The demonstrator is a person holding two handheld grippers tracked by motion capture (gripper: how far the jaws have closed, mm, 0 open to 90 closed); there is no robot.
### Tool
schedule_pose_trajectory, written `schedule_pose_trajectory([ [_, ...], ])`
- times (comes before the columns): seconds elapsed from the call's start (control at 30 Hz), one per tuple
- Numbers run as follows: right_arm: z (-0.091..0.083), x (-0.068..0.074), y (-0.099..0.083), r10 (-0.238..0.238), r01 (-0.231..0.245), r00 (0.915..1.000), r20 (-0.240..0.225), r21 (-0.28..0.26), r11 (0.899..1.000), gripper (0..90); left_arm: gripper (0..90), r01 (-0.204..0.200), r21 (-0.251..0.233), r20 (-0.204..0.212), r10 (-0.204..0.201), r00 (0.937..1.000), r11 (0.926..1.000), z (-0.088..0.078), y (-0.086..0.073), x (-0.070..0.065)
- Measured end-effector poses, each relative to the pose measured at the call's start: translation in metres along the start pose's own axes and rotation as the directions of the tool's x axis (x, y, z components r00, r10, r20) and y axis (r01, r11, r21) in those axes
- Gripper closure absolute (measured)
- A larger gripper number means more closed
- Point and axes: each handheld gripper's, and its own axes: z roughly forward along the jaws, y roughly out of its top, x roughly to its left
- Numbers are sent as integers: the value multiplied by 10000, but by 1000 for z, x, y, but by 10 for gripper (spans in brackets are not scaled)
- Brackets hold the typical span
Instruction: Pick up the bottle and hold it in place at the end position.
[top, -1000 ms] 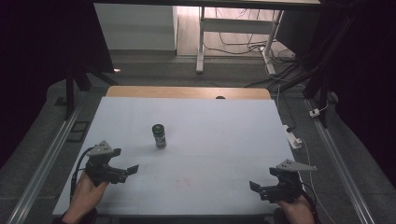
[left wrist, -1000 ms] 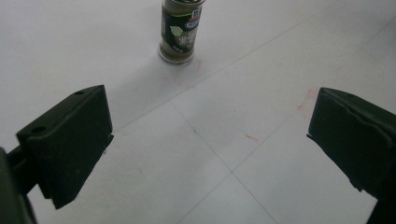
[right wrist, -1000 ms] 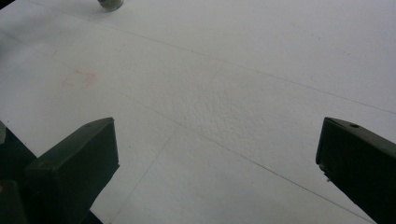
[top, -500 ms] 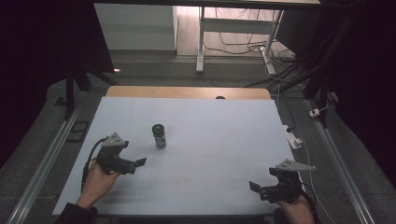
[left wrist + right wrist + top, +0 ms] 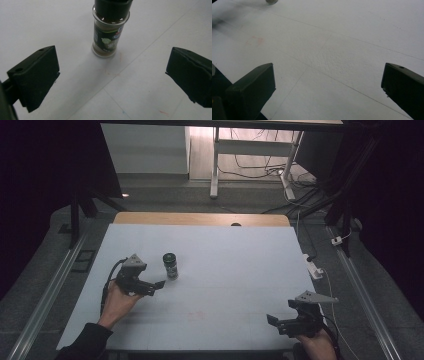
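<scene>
One spice jar stands upright on the white tabletop, left of centre. Left tongs sit just beside it, jaws spread wide, touching nothing; in the left gripper view the jar lies ahead between them. Right tongs, also released, hover near the front right corner, well apart.

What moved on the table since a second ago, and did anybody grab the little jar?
The left gripper moved forward and inward, up to the spice jar. Its jaws are wide open with the jar just ahead of them, not touching it. Nothing was grabbed or let go. The jar stayed upright in its spot, and the right gripper stayed open at the table's near right corner.
</scene>
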Motion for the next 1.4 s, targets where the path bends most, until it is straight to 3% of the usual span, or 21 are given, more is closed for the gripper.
schedule_pose_trajectory([
  [0.23, 0, 0, 0, -2, 2, 10000, -17, 16, 10000, 0, 0, 156, 181, 160, -159, 9997, 9997, 20, 9, 4],
  [0.43, 0, 0, 0, 4, -4, 10000, -16, 13, 10000, 0, 0, -326, 486, -2, 326, 9995, 9983, 38, 17, 3],
  [0.67, 0, 0, 0, -18, 18, 10000, -17, 28, 10000, 0, 15, -369, 521, -83, 374, 9993, 9980, 52, 22, 7],
  [0.83, 0, 0, 0, -17, 17, 10000, -27, 34, 10000, 0, 99, -378, 471, -42, 381, 9993, 9982, 56, 22, 11],
  [0.9, 0, 0, 0, -14, 14, 10000, -34, 38, 10000, 0, 179, -420, 425, 30, 419, 9991, 9982, 57, 22, 12],
  [1.3, 0, -1, 0, -26, 26, 10000, -46, 39, 10000, 0, 436, -984, 420, -44, 987, 9951, 9943, 59, 24, 9],
  [1.4, 0, -1, 0, -22, 22, 10000, -53, 37, 10000, 0, 480, -1102, 408, 119, 1098, 9939, 9931, 59, 24, 8],
])
